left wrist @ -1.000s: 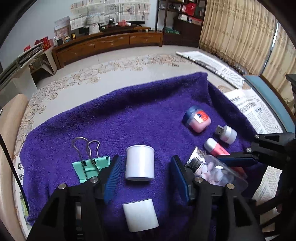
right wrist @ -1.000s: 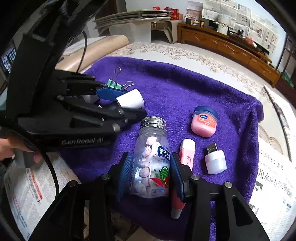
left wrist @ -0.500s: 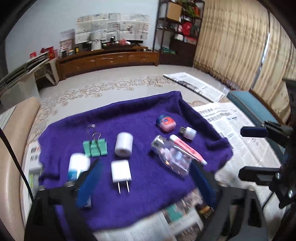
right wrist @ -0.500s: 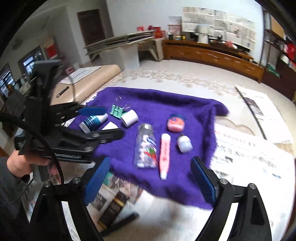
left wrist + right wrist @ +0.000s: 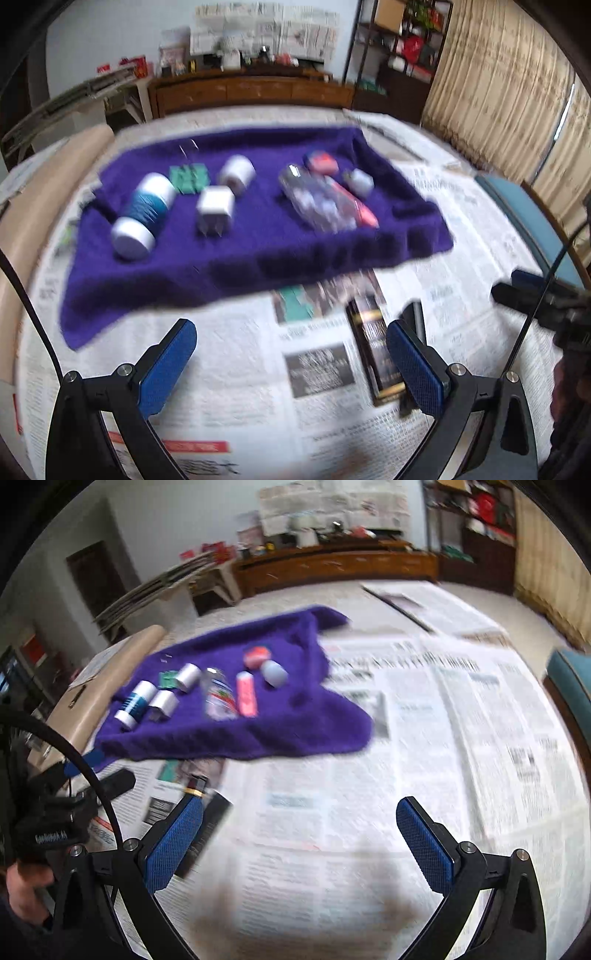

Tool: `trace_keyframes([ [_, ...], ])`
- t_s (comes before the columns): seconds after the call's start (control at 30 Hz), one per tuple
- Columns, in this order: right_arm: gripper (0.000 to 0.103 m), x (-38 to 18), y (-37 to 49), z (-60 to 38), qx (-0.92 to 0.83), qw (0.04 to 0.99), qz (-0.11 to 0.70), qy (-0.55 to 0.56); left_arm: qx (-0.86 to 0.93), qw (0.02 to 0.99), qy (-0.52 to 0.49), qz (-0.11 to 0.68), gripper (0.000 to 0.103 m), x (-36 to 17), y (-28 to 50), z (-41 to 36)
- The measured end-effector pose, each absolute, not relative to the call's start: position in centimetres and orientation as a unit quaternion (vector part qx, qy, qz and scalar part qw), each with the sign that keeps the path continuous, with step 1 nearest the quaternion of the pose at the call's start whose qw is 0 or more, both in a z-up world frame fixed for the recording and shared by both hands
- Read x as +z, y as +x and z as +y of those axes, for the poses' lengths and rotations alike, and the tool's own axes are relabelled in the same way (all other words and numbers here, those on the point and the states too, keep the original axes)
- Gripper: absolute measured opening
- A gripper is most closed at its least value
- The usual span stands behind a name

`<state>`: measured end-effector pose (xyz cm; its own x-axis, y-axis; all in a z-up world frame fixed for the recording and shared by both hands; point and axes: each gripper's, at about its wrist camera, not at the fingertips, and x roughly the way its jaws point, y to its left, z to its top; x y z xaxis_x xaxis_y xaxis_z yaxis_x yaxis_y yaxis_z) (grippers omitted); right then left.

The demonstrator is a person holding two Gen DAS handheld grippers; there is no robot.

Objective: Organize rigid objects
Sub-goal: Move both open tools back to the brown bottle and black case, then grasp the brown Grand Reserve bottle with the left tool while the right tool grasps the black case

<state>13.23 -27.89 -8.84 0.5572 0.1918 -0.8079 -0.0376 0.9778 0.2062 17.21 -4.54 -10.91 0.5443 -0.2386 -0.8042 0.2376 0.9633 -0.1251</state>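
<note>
Both grippers hanging wide open, holding nothing

Left gripper [image 5: 291, 354] and right gripper [image 5: 299, 834] are tilting downward over newspaper [image 5: 424, 738], near the purple towel [image 5: 258, 251], where the clear bottle [image 5: 317, 203] is lying.

The left gripper [image 5: 291, 354] is hanging over newspaper [image 5: 229, 369] with its blue-padded jaws spread wide and nothing between them. Beyond it a purple towel [image 5: 258, 258] is lying flat, carrying a blue-and-white bottle [image 5: 144, 218] on its side, a green binder clip [image 5: 188, 177], a white cylinder [image 5: 238, 177], a white plug adapter [image 5: 216, 210], a clear pill bottle [image 5: 317, 205], a pink tube [image 5: 360, 208] touching it, a pink jar [image 5: 321, 162] and a small white cap-like piece [image 5: 360, 181]. A dark box [image 5: 375, 350] is resting on the paper. The right gripper [image 5: 532, 291] is showing at the right edge.
</note>
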Motion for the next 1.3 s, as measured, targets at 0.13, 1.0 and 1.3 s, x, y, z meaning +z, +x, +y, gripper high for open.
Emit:
trace_keyframes([
  [0.13,0.103,-8.6,13.4,-29.4,0.050,0.881,0.461,0.092,-0.132,0.869,0.024,0.475,0.103,-12.4,17.0,-6.0],
  [1.0,0.103,-6.8,12.9,-32.6,0.025,0.882,0.451,0.132,-0.108,0.890,0.049,0.439,0.054,-12.5,14.3,-10.3],
  [1.3,0.103,-7.3,13.0,-31.8,0.031,0.879,0.462,0.117,-0.133,0.887,0.015,0.442,0.022,-12.1,14.0,-9.3],
])
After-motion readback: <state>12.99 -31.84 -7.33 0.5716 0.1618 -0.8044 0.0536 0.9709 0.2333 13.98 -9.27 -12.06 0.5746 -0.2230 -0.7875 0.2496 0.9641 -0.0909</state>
